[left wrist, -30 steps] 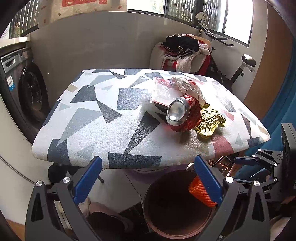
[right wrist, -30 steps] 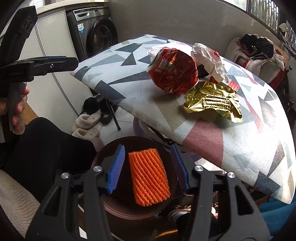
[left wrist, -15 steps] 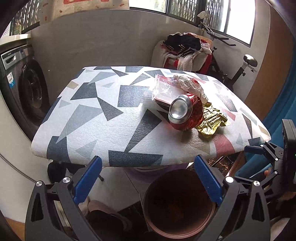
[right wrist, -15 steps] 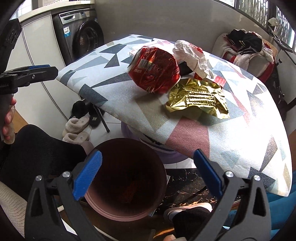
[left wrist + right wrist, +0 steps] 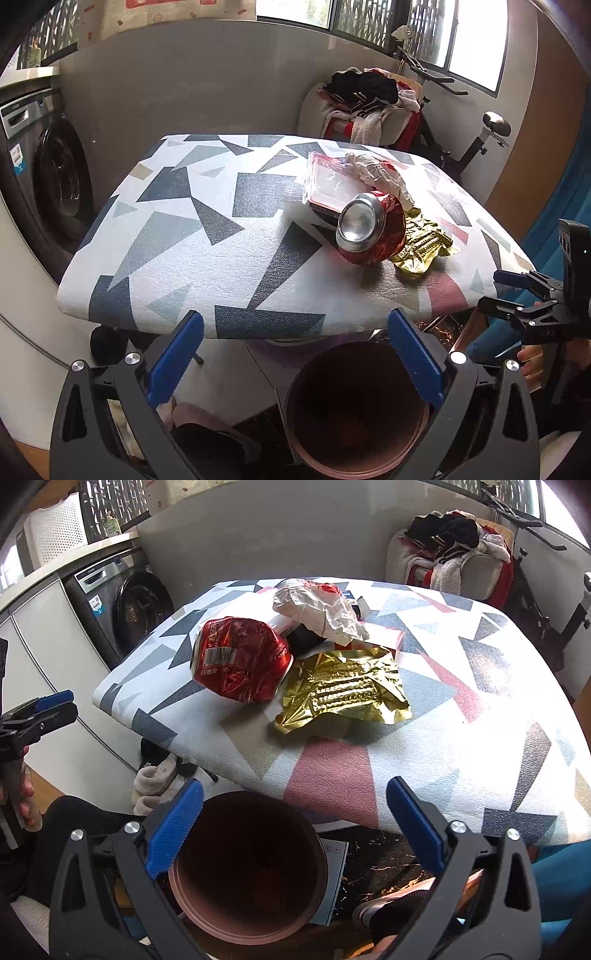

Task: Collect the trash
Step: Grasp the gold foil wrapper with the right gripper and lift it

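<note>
A second ago the right gripper (image 5: 293,825) was pinching an orange foam net over the round brown bin (image 5: 247,867). Now its blue jaws are spread wide with nothing between them, and the net is gone from view, so it most likely fell into the bin. That looks like one piece of trash done. The bin stands on the floor just below the near edge of the table (image 5: 461,738), and its inside is too dark to see what lies there. The left gripper (image 5: 295,356) is spread wide too, empty, and has stayed above the same bin (image 5: 354,410). More trash waits on the table. A crushed red can (image 5: 240,659) lies on its side near the middle. A gold wrapper (image 5: 343,690) lies flat, touching the can, on the side nearer the right edge. Behind them, toward the far edge, a crumpled white paper (image 5: 321,611) sits on top of a clear plastic box (image 5: 325,184). I cannot tell if the box holds anything.
</note>
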`<state>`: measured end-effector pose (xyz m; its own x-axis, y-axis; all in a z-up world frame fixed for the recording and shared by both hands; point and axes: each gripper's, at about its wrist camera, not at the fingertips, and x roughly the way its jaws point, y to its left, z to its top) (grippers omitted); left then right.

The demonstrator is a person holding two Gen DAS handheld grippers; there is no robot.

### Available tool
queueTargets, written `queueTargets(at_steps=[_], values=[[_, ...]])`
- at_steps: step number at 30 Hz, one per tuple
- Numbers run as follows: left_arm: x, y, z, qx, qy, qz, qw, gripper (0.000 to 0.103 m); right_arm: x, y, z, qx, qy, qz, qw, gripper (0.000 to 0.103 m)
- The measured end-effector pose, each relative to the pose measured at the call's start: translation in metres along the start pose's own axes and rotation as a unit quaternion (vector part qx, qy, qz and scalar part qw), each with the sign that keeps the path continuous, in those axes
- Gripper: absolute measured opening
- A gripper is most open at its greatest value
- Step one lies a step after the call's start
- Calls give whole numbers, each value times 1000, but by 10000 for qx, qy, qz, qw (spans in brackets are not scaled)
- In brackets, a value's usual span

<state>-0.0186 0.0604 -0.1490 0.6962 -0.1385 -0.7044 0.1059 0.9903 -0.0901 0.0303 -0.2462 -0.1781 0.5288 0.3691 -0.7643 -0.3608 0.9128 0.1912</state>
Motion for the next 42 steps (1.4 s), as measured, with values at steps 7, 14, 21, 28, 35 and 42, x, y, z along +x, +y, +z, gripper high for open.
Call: queueTargets(at_steps=[7,14,21,28,35,42], values=[[4,10,2,-112,-97,78,9999,98,28,-27,6,944,452,761,9916,98],[12,23,3,-335,-54,-18,9994,98,57,-52,15,1984,343,920,9752,98],[20,26,2,-337,81,-31,9994,98,81,-80,36,2842,44,754,9558,80],[29,28,5,-421,185,-44,9989,98,98,-96,52,3276,-68,411,9439,48],[34,31,11,-586,199,-100,9980,97,79,-107,46,3379,-361,268,9401,23],[40,27,22,-649,217,-205,9974,97,40,-123,48,3129,-799,-215,9462,16]])
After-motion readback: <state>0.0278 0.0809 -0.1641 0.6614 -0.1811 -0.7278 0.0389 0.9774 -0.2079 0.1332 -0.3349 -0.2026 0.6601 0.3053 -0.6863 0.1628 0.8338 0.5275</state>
